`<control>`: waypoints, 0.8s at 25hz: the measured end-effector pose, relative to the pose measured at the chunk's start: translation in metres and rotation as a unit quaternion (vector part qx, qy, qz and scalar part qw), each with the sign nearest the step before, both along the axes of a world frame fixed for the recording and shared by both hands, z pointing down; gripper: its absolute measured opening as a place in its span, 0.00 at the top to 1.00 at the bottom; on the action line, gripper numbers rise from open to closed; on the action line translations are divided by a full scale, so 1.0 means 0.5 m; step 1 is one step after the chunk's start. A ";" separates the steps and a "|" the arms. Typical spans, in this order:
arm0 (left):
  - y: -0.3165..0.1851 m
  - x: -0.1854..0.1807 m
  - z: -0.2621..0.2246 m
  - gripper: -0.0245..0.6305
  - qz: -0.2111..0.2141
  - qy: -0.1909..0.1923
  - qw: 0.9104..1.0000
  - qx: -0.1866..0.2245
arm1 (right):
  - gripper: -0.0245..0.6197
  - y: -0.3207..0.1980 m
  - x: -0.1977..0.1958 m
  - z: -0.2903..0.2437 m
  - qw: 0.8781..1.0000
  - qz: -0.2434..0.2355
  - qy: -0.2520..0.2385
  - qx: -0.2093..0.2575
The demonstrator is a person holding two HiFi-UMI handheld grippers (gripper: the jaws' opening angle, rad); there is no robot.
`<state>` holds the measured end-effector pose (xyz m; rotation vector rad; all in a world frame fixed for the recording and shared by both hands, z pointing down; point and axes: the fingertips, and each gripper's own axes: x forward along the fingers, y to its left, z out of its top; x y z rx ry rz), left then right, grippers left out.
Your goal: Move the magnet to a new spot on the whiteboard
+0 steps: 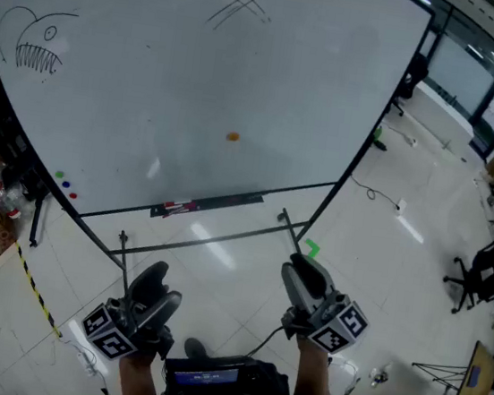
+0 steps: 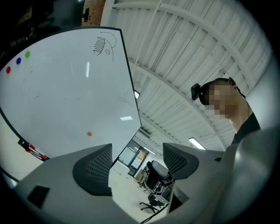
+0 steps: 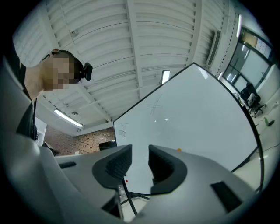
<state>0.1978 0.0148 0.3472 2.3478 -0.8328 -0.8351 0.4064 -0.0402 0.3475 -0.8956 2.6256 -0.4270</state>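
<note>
Hovering empty, our left tool [image 1: 161,285] gapes wide, right tool [image 1: 302,276] narrow; the magnet [image 1: 232,136] sits at eleven o'clock from the right, seemingly nearer

No legible text or labels

Head cam: high up, looks steeply down on whiteboard [image 1: 154,80], w/ left gripper [image 1: 163,285] & right gripper [image 1: 300,276] near frame bottom. Gripper cams: low, tilted up twd ceiling [image 2: 197,65], board well off. All 3 share board & orange magnet [image 1: 232,136].
</note>
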 end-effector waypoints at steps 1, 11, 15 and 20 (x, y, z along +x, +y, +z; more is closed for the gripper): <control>-0.009 -0.018 0.008 0.42 0.001 0.000 1.000 -0.001 | 0.77 -0.009 -0.015 -0.002 1.000 0.000 -0.002 0.009; -0.069 -0.128 0.047 0.42 -0.002 0.020 1.000 -0.011 | 0.77 -0.070 -0.122 0.022 1.000 0.006 0.020 0.007; -0.099 -0.149 0.050 0.42 -0.012 0.019 1.000 -0.012 | 0.77 -0.108 -0.135 0.026 0.999 0.011 0.035 0.011; -0.156 -0.165 0.048 0.42 -0.036 -0.009 0.999 -0.009 | 0.77 -0.194 -0.153 0.039 0.998 0.014 0.051 0.026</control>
